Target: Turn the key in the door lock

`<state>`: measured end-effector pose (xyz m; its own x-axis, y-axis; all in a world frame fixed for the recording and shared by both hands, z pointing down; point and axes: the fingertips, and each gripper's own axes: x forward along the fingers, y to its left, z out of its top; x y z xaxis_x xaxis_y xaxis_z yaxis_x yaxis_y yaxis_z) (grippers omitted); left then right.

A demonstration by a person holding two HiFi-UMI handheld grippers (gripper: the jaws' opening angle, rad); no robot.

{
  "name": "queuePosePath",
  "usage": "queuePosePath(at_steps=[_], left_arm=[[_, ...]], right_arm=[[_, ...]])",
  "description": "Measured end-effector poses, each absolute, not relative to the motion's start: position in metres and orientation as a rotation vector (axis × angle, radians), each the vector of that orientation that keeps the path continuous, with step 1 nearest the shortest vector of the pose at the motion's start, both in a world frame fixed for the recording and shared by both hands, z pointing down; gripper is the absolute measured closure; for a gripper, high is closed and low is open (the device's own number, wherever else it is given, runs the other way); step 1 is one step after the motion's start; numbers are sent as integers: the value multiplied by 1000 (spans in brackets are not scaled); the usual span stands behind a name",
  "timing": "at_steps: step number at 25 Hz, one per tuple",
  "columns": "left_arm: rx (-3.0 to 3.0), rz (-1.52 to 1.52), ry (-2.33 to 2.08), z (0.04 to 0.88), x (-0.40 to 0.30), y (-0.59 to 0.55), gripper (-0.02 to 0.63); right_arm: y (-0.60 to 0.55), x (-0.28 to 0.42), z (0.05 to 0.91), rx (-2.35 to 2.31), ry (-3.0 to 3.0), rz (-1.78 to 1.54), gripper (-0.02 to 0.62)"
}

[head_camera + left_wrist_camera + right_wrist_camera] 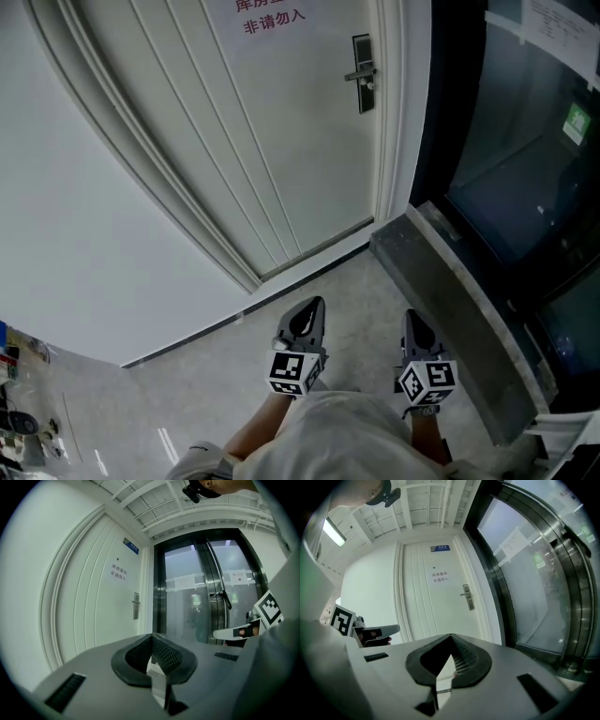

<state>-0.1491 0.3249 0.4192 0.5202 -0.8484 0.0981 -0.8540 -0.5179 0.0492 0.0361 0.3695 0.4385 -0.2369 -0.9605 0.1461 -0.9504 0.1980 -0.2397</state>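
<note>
The white door point(281, 141) stands ahead with its dark lock plate and lever handle point(362, 73) near its right edge. The plate also shows in the left gripper view point(136, 605) and the right gripper view point(468, 597). No key can be made out at this distance. My left gripper point(314, 302) and right gripper point(412, 317) are held side by side, well short of the door, pointing toward it. The left gripper's jaws point(151, 637) meet at the tips with nothing between them. So do the right gripper's point(451, 637).
Dark-framed glass doors point(525, 187) stand to the right of the white door, with a grey stone sill point(450, 300) along their foot close to my right gripper. A white wall point(75, 234) runs along the left. Small items lie on the floor at lower left point(19, 412).
</note>
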Motion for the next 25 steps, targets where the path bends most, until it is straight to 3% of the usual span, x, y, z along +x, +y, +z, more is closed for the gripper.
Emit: queuePosePath(at_steps=[11,25], left_arm=[[2646,110,-1478,437,-132,241,597],[2684,55,-1344,433,-112,48,597]], right_arm=[[299,69,461,-2066,2331,-465,601],[125,77,443,-2187,2271,-436,601]])
